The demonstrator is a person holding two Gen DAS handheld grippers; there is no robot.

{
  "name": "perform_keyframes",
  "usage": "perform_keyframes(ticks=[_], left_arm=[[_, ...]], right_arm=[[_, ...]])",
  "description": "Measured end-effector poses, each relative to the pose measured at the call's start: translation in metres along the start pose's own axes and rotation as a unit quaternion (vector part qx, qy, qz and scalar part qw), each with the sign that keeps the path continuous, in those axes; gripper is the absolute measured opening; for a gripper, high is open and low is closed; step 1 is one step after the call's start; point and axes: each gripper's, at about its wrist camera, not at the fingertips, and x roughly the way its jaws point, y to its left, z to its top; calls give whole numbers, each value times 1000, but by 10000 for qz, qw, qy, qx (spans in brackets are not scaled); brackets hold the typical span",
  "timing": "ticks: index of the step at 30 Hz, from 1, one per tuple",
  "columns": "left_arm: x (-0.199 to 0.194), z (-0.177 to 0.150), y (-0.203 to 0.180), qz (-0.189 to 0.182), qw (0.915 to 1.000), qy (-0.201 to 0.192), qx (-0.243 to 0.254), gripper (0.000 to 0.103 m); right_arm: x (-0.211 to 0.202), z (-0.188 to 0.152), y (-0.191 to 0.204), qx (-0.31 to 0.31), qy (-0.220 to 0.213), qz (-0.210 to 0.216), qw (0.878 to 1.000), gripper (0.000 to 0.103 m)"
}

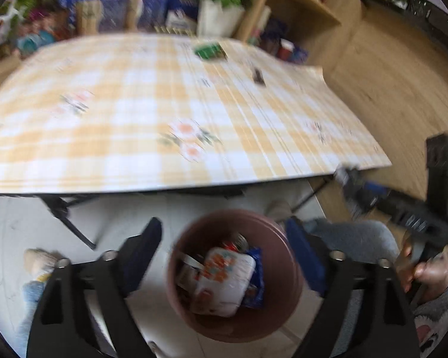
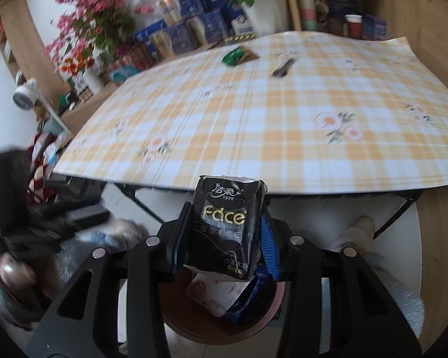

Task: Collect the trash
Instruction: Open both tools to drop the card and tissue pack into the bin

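Fingers of our right gripper [image 2: 224, 235] clamp a black tissue pack [image 2: 224, 226] over the brown bin [image 1: 233, 322]; our left gripper [image 1: 224, 256] gapes empty above it, wrappers inside, green wrapper [image 1: 209, 50] on the table [image 1: 134, 119] beyond.

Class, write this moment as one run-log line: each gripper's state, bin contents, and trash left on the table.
left gripper: open, empty | right gripper: shut on black tissue pack | brown round bin: white and blue wrappers | table: green wrapper, dark wrapper
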Motion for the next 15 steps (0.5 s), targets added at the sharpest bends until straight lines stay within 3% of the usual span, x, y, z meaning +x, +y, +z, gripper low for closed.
perform_keyframes(ticks=[4, 9, 15], left_arm=[[-29, -9, 11, 497, 9978, -397, 167, 97], [-44, -33, 12, 1197, 9899, -622, 433, 97], [-53, -47, 27, 1467, 9858, -802, 175, 97]], right_arm=[[25, -14, 14, -131, 298, 41, 9995, 45], [50, -27, 26, -209, 655, 66, 9976, 46], [65, -41, 33, -329, 948, -108, 9949, 47]])
